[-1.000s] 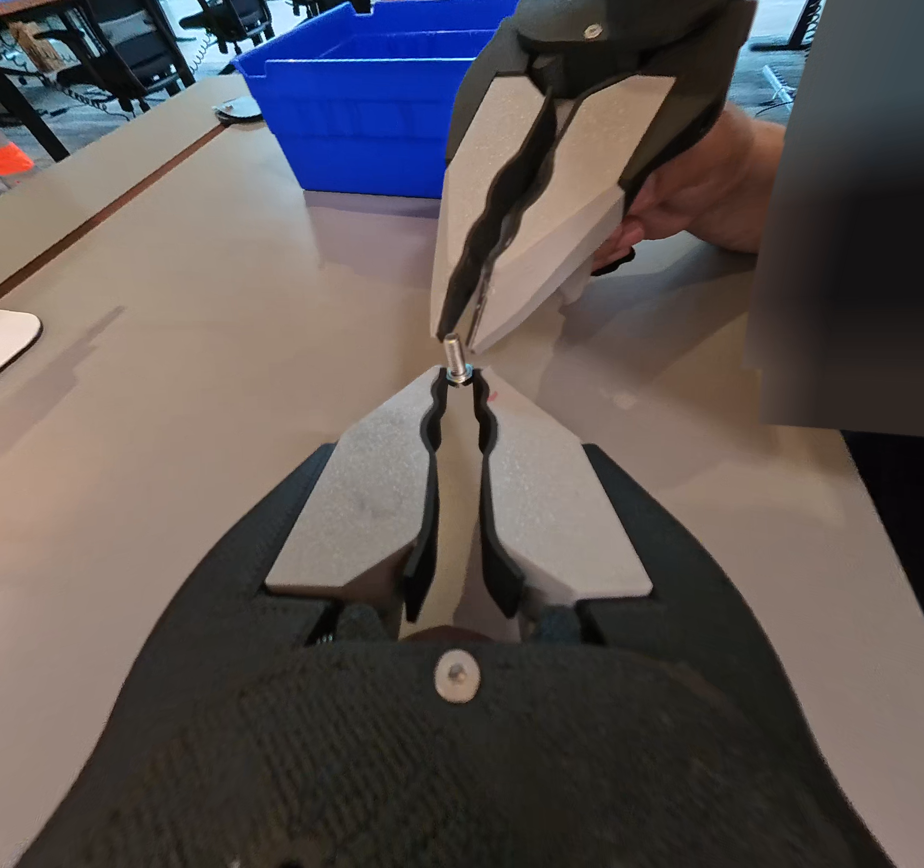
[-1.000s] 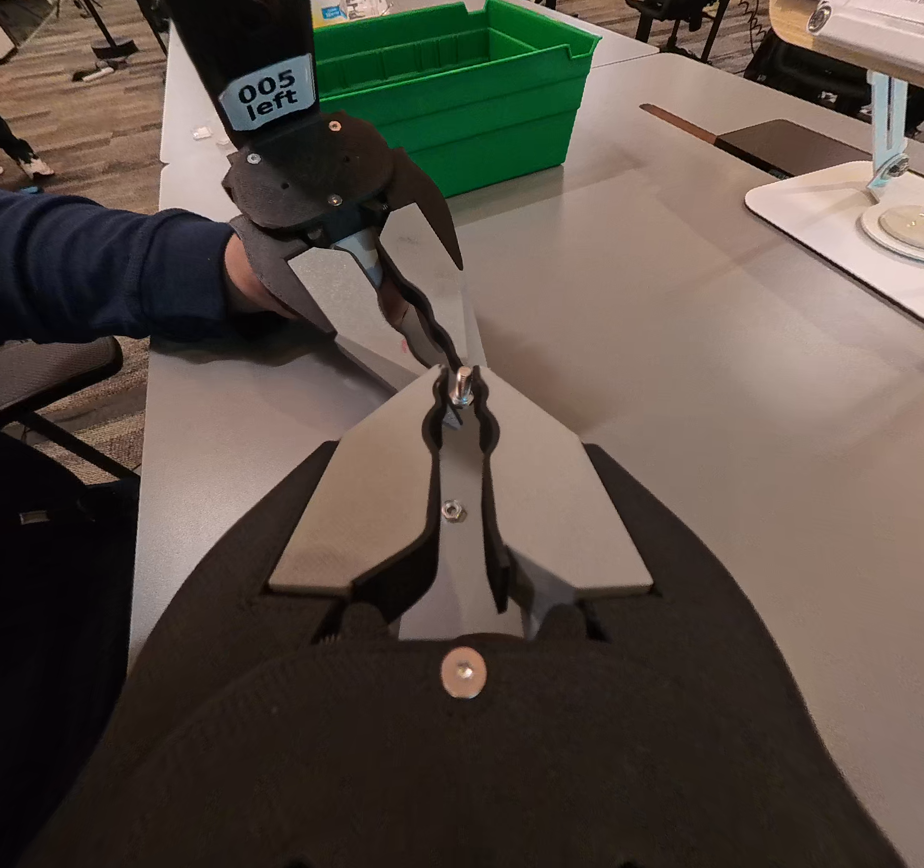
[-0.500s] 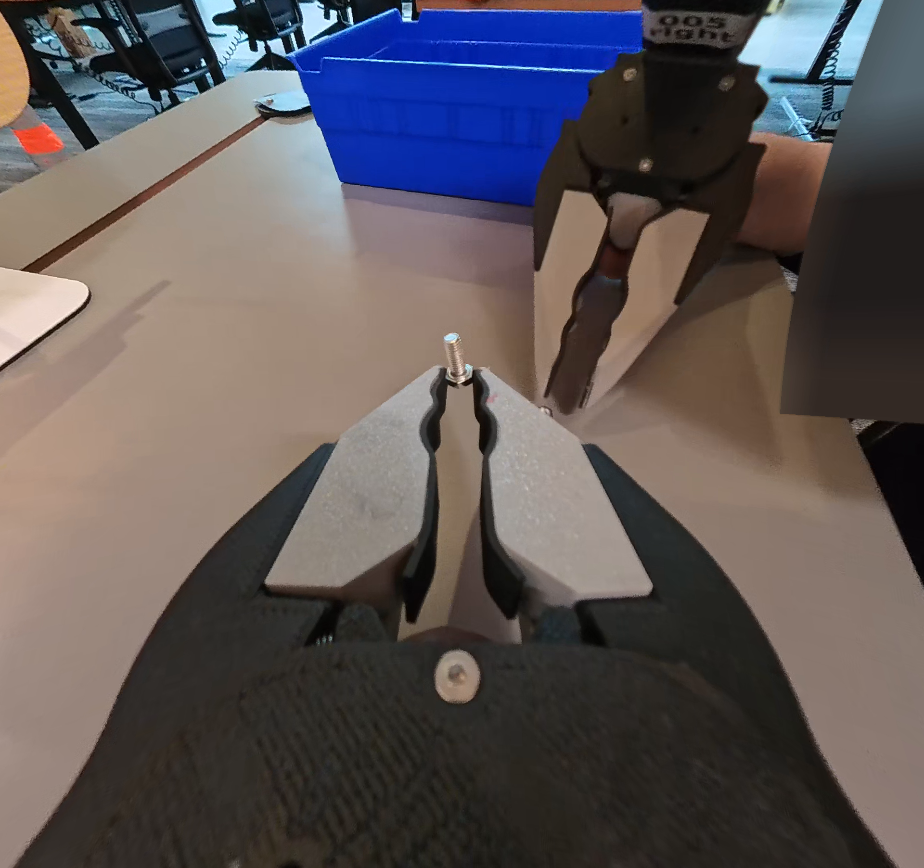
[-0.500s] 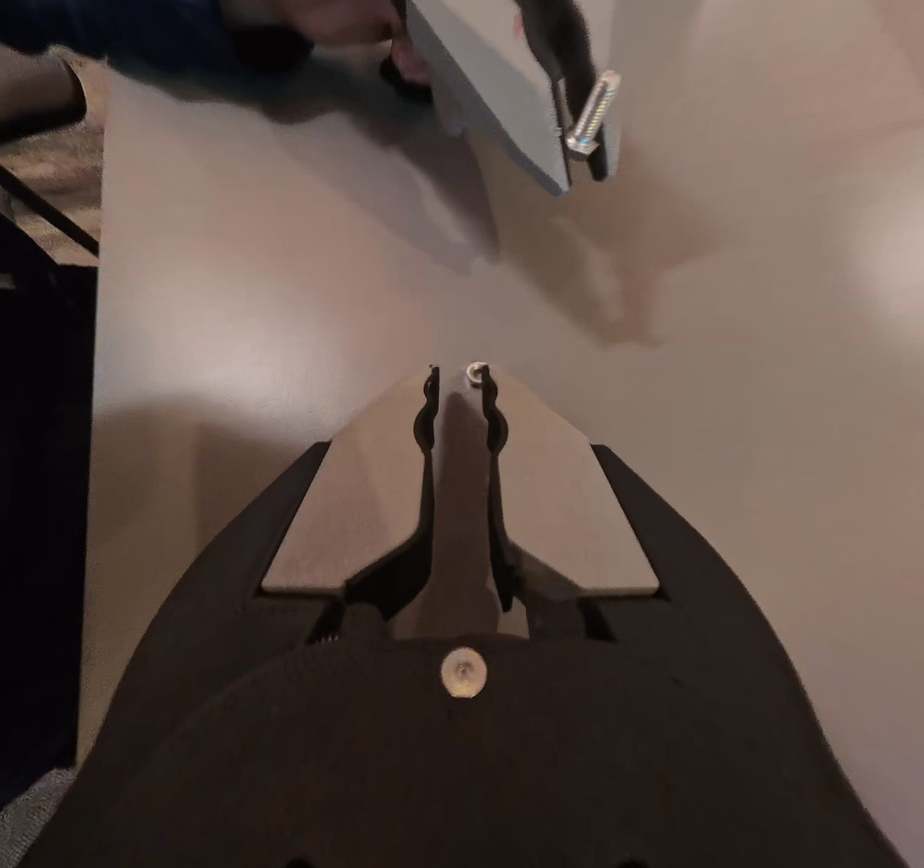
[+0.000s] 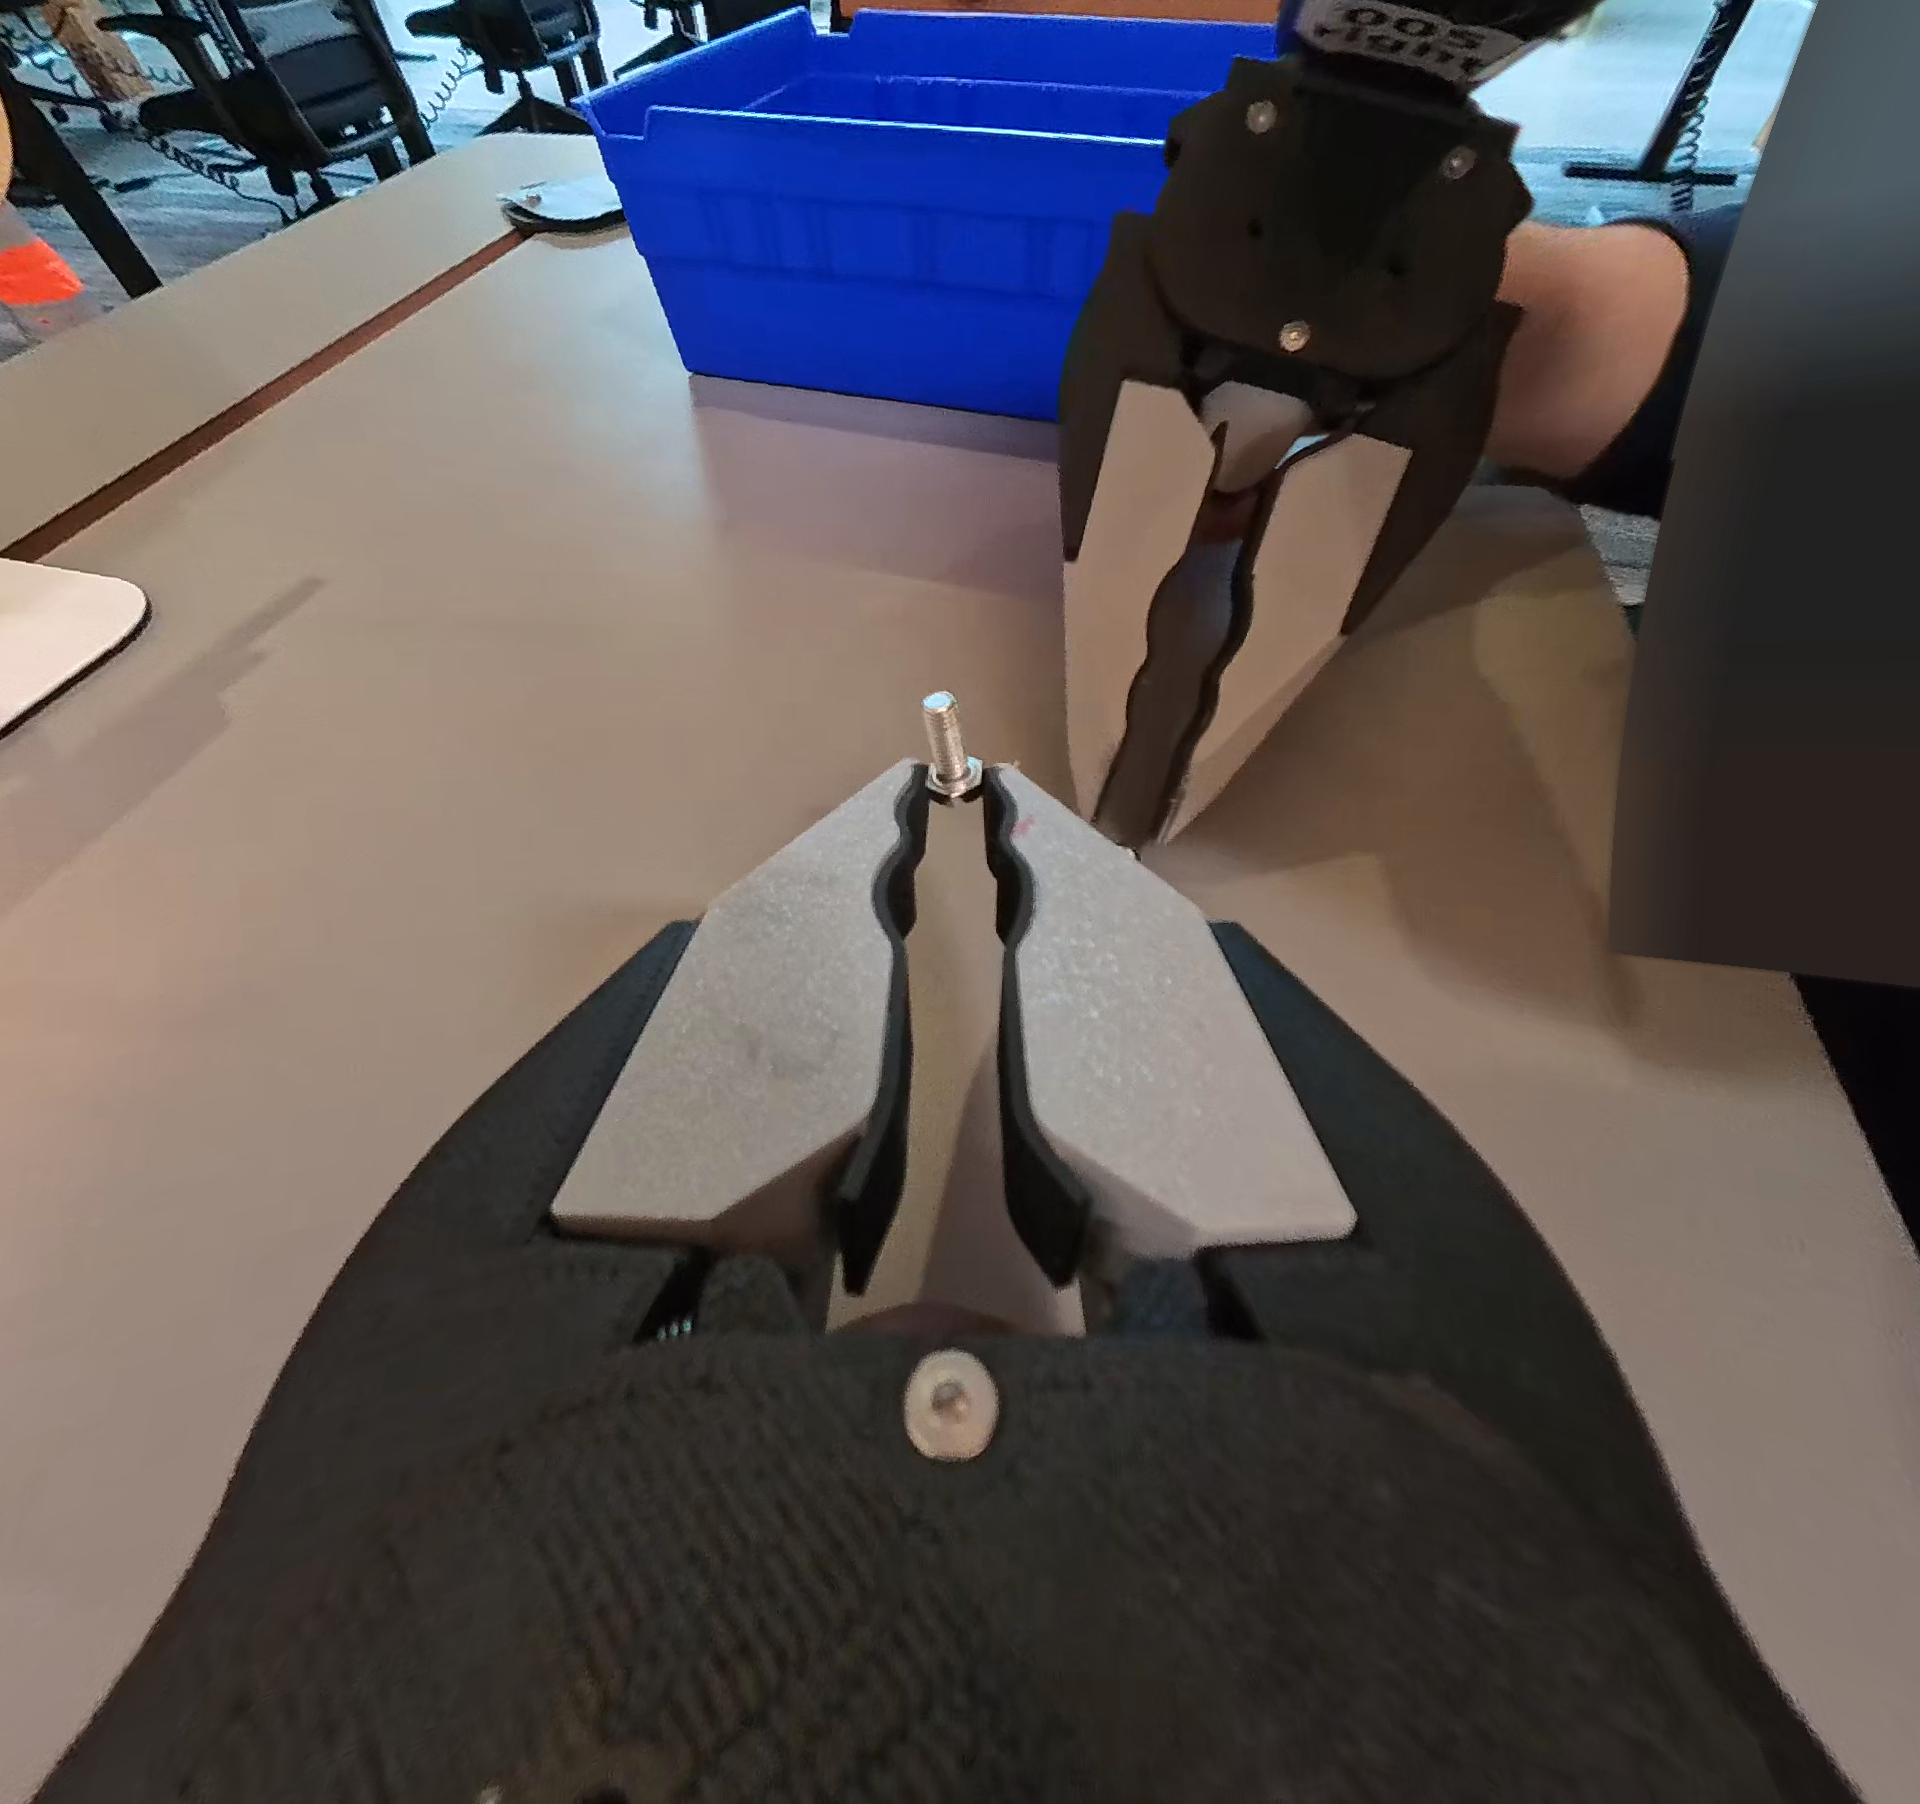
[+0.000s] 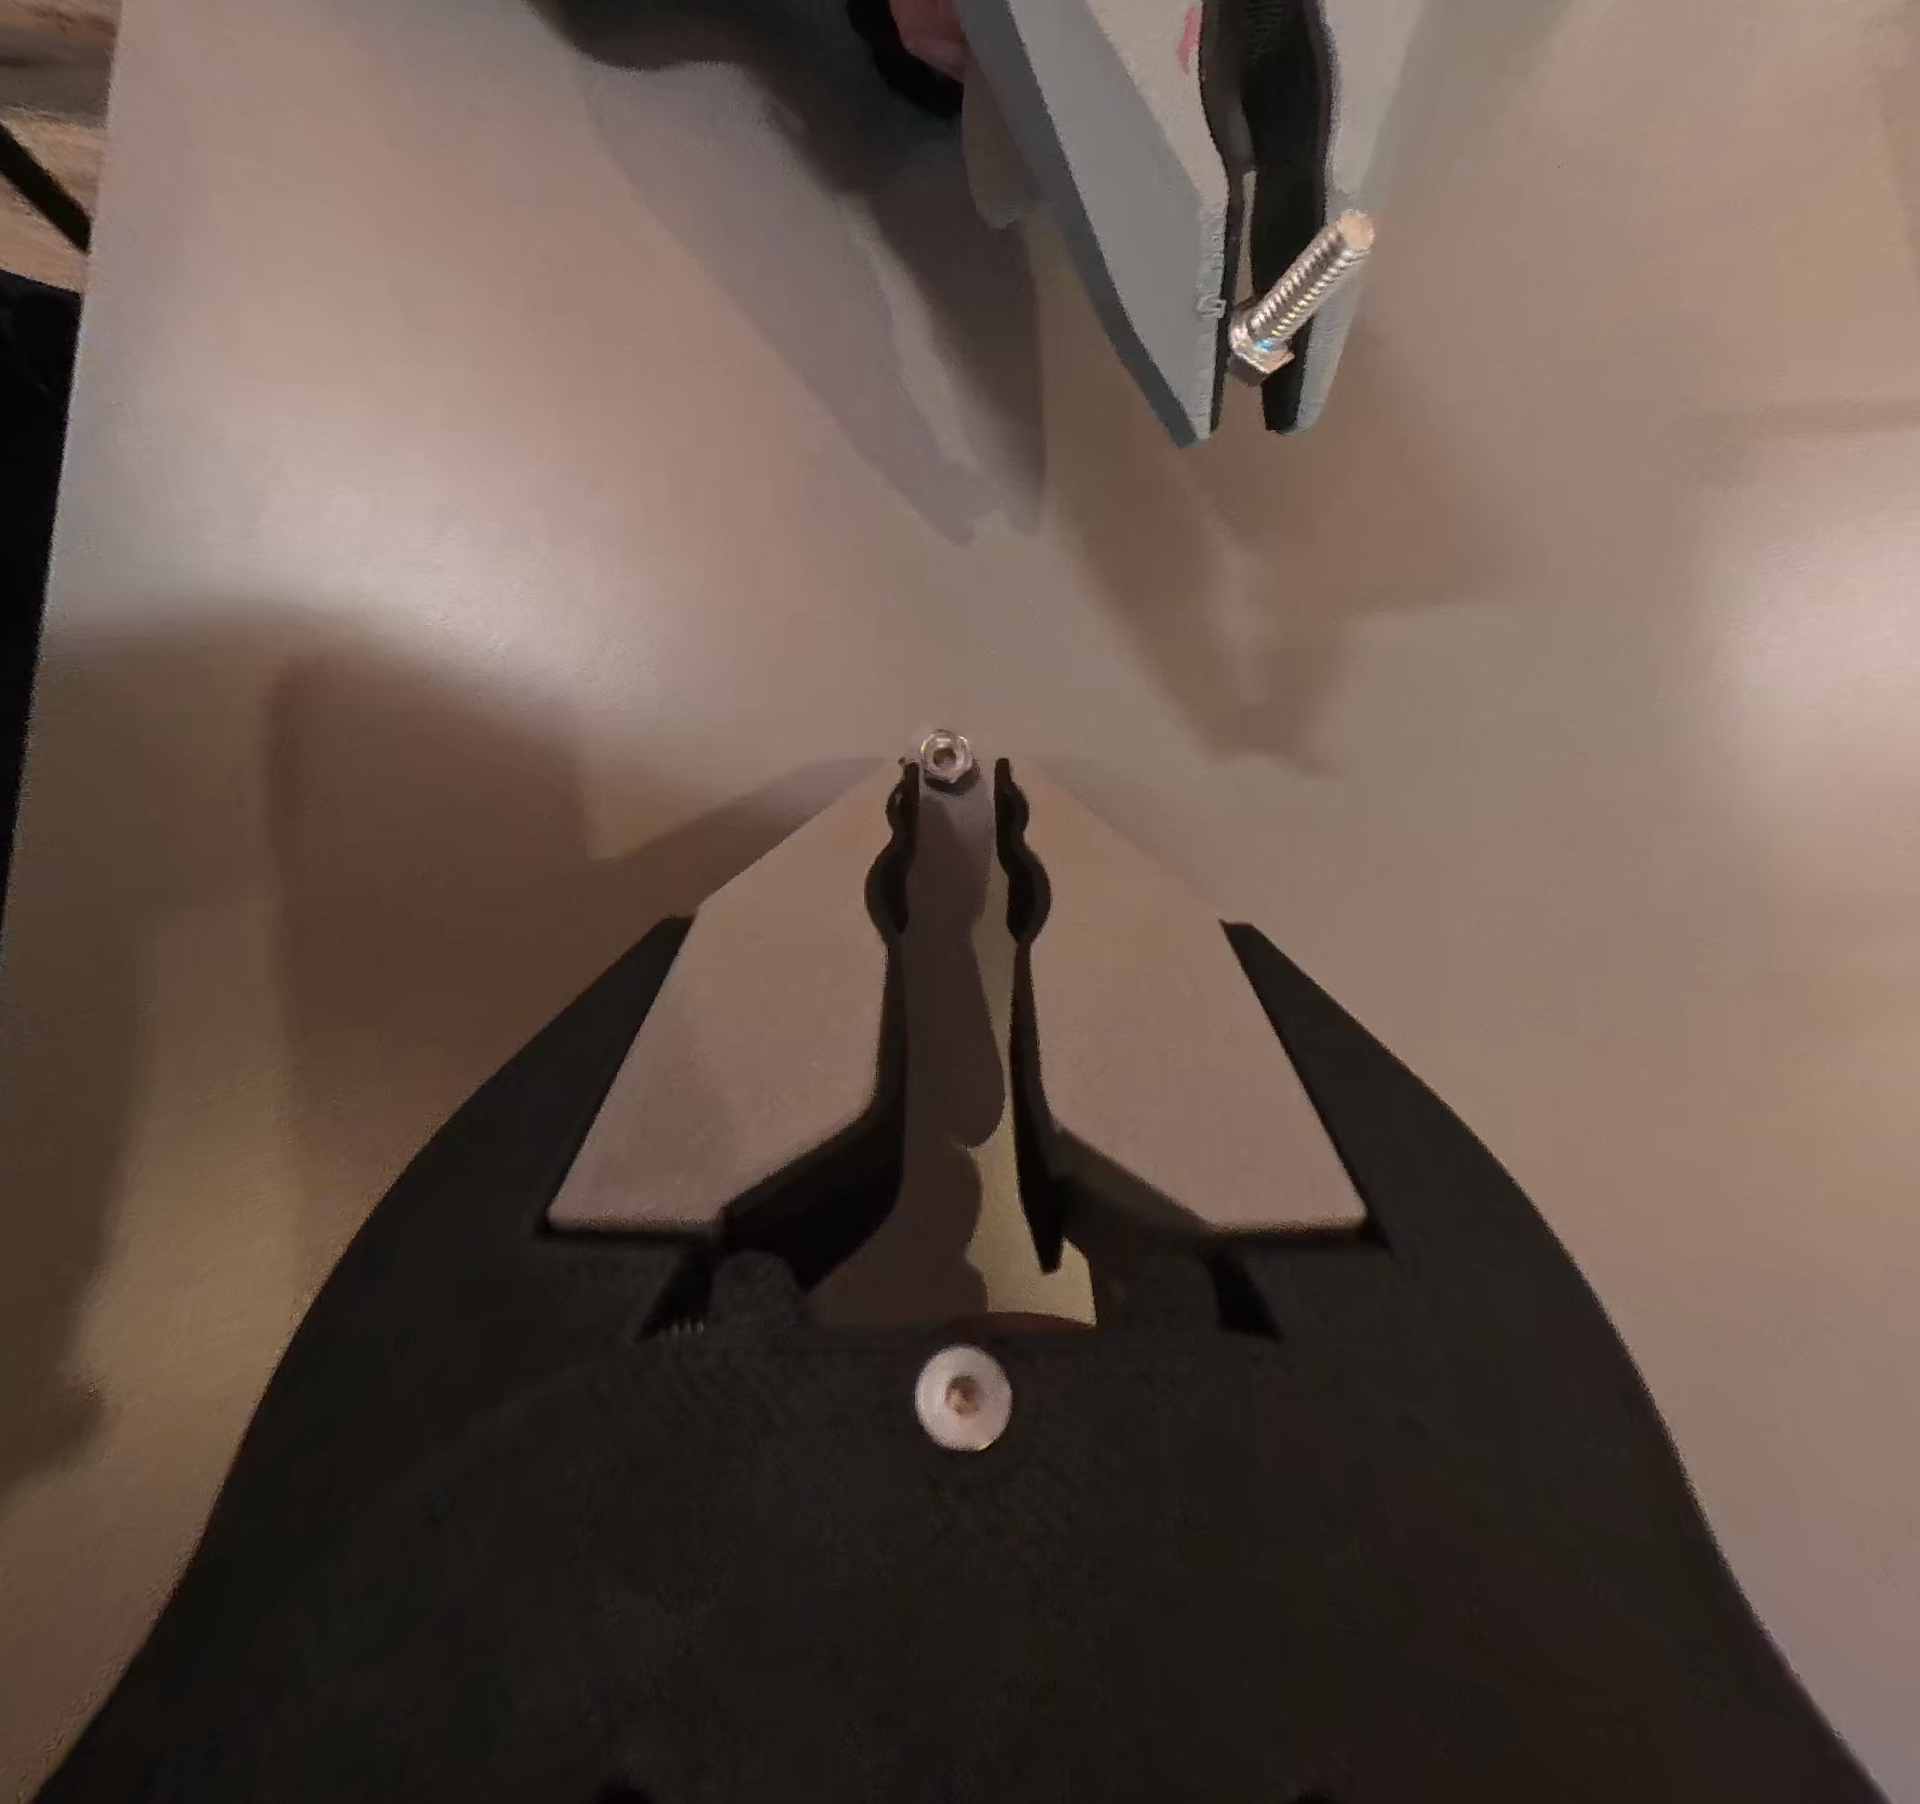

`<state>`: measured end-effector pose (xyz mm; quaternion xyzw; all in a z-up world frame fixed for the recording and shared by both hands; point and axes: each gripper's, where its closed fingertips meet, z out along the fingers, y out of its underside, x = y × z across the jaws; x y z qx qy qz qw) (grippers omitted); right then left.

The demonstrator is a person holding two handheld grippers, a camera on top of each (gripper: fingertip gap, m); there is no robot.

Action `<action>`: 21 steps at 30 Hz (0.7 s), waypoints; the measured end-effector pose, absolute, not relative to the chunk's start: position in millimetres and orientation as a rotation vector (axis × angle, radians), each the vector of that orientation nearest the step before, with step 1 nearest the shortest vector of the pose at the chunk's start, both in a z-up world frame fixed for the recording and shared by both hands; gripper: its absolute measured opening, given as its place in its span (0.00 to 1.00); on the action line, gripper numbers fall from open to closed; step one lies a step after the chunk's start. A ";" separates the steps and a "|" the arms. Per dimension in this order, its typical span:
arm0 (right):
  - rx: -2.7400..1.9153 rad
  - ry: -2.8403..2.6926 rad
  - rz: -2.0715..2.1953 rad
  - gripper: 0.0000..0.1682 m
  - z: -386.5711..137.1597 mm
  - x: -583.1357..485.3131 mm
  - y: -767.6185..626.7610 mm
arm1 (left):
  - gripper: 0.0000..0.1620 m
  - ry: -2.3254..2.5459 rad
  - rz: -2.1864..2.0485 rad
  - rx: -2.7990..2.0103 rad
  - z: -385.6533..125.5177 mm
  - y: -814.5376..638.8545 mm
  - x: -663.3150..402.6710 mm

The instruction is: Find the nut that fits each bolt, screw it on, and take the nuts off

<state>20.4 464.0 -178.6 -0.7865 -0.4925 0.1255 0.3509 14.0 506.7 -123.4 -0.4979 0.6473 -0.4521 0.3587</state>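
My left gripper point(image 5: 951, 790) is shut on the head of a small silver bolt point(image 5: 943, 741), whose threaded shaft stands up above the table. It also shows at the top of the right wrist view point(image 6: 1242, 404), where the bolt point(image 6: 1304, 300) points up and right. My right gripper point(image 6: 951, 767) points straight down at the grey table point(image 6: 520, 507), jaws a narrow gap apart. A small silver nut point(image 6: 945, 755) lies flat on the table right at its tips. In the left wrist view the right gripper point(image 5: 1138, 824) stands just right of the bolt, tips on the table.
A blue bin point(image 5: 914, 227) stands at the far side of the table. A white pad point(image 5: 52, 632) lies at the left edge. A hand point(image 5: 1579, 352) holds the right gripper. Office chairs and folded cloths are behind the table. Tip to tip, the grippers are about 7 cm apart.
My right gripper left the bolt's shaft, swung down to the right and now stands over the nut on the table. My left gripper keeps the bolt and has barely moved.
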 end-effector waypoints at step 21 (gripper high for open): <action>-2.009 -1.322 0.434 0.06 -185.8 13.6 464.2 | 0.05 1.667 -1.188 -1.294 -123.2 506.5 13.9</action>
